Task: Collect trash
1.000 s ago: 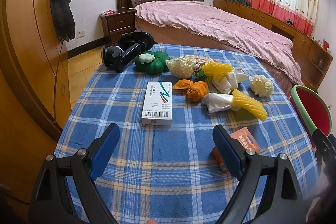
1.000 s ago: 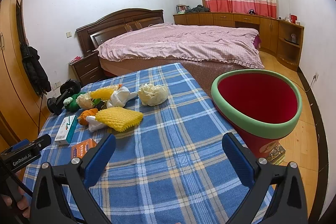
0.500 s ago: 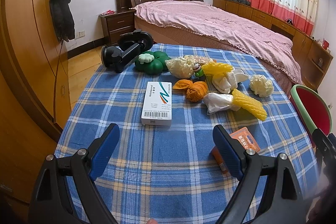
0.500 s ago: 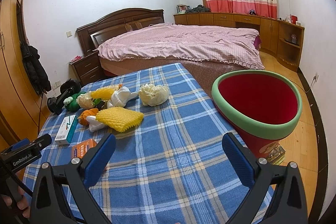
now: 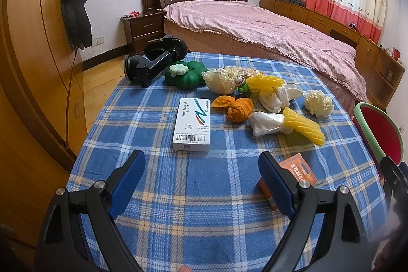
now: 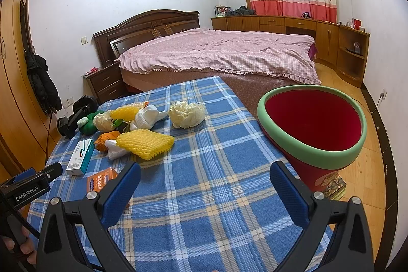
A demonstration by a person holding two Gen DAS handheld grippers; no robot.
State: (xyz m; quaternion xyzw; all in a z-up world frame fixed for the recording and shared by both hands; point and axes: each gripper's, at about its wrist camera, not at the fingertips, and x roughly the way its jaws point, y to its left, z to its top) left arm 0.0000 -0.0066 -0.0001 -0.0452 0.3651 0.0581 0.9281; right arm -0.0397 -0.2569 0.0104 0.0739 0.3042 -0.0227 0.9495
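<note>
Trash lies on a blue plaid tablecloth (image 5: 204, 208): a white medicine box (image 5: 192, 124), an orange box (image 5: 297, 168), an orange wrapper (image 5: 236, 107), yellow foam netting (image 5: 303, 125) beside a white plastic bag (image 5: 265, 122), and a crumpled cream tissue ball (image 5: 318, 102). A red bin with a green rim (image 6: 315, 124) stands at the table's right edge. My left gripper (image 5: 201, 170) hovers open over the near cloth, the orange box just behind its right finger. My right gripper (image 6: 205, 181) is open above bare cloth, left of the bin.
A black suction mount (image 5: 153, 61) and a green pumpkin toy (image 5: 185, 75) sit at the table's far left. Beyond the table is a bed (image 6: 216, 52). A wooden wardrobe (image 5: 30, 55) lines the left. A hand (image 6: 15, 244) holds the left tool.
</note>
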